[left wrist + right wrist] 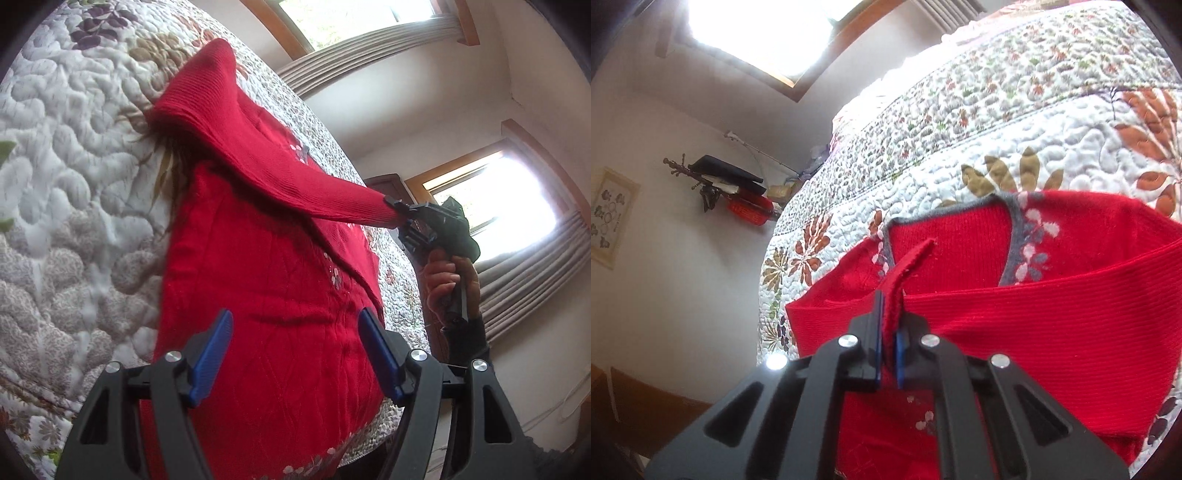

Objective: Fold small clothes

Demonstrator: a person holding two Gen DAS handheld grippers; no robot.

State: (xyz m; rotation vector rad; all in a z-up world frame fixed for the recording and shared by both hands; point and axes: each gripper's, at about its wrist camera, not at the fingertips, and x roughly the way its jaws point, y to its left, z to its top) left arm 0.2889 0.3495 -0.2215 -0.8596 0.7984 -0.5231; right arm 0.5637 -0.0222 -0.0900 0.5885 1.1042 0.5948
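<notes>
The right gripper (889, 345), clamped on the sleeve (295, 177) cuff, draws it across the sweater (266, 314) on the quilt (74, 184). Left gripper (295, 354) hovers apart. Next: lay the sleeve flat.

No text reads anywhere; the wall picture (611, 216) seems wordless.

The left wrist view looks along its fingers, low and close over the sweater (258, 277), toward the windows. The right wrist view faces the neckline closely. Both share the sweater and quilt (960, 147).
</notes>
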